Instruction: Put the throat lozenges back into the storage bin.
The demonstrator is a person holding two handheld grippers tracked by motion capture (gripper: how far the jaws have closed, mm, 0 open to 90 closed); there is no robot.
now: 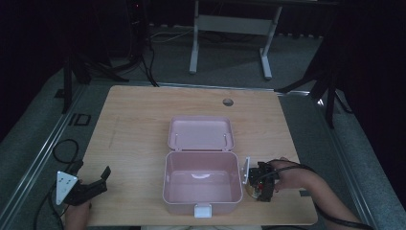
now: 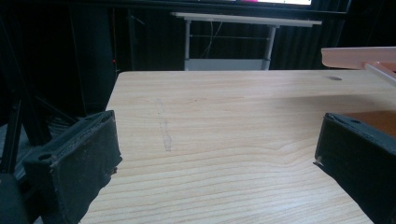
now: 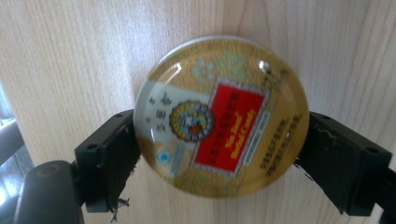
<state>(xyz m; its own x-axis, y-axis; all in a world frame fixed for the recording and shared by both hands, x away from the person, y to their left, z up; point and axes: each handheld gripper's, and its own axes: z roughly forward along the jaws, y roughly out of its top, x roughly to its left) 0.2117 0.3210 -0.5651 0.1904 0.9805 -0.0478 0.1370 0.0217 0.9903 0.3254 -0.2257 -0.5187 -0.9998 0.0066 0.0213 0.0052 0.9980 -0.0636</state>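
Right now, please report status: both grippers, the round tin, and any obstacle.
Left gripper open, empty, over bare table. Right gripper shut on round tin, beside the open pink box. No obstacle seen.

Tin (image 3: 221, 116) small print blurred; pink box (image 2: 359, 56) cut by frame edge.

The round tin's (image 3: 220, 116) red label print looks too blurred to read.

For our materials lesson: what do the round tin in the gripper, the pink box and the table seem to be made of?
Round tin: likely metal, glossy printed lid with bright highlights. Pink box: probably plastic, with smooth, matte moulded walls. Table: wood or wood-look laminate, with pale grain lines and a dull sheen.
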